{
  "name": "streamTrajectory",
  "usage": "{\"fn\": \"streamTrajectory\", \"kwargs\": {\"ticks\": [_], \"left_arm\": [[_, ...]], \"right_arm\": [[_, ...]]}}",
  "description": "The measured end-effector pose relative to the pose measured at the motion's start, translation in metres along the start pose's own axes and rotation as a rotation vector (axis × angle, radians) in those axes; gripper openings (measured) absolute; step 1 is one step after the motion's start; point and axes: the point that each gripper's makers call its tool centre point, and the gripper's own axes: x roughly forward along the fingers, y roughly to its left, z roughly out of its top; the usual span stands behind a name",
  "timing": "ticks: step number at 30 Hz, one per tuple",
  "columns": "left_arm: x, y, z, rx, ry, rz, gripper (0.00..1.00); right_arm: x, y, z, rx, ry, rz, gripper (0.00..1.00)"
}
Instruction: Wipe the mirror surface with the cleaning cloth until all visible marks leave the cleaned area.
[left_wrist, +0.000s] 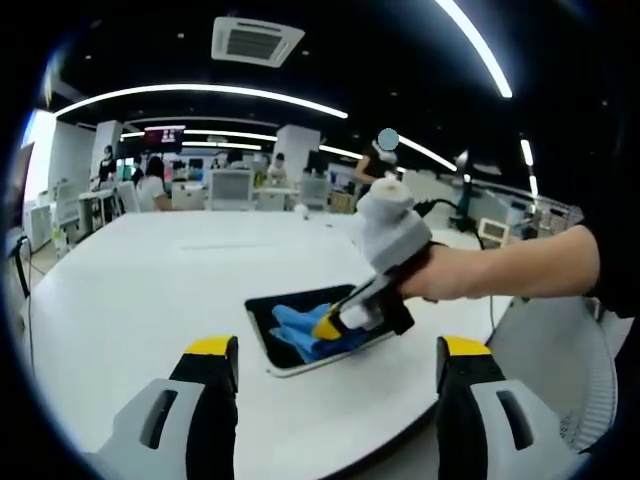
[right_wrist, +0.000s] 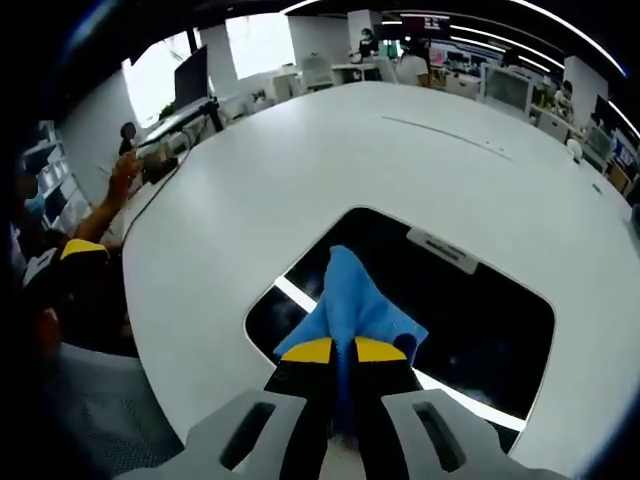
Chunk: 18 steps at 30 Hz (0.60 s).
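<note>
Mirror (right_wrist: 480, 320) lies flat near the worktop (right_wrist: 300, 150) edge, right claw (right_wrist: 342, 350) clamped on the blue cloth (right_wrist: 350, 300) pressed to its glass, left claw (left_wrist: 325, 360) wide and idle; a hard sweep could shove the unbraced mirror off that edge

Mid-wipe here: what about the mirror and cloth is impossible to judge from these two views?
- Mirror under the blue cloth, right gripper view: covered, marks unknown.
- Mirror's near edge, right gripper view: hidden behind the right gripper.
- Mirror surface, left gripper view: too small and dark for smudges.
- Left gripper: jaws apart, away from the mirror.
</note>
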Motion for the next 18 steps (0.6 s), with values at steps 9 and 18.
{"fn": "streamTrajectory", "kwargs": {"ticks": [9,18], "left_arm": [[0.000,0.001,0.001,0.001,-0.003,0.006,0.81],[0.000,0.002,0.001,-0.003,-0.004,0.009,0.81]], "right_arm": [[-0.004,0.008,-0.006,0.013,0.004,0.019,0.01],[-0.007,0.011,-0.009,0.006,-0.019,0.017,0.01]]}}
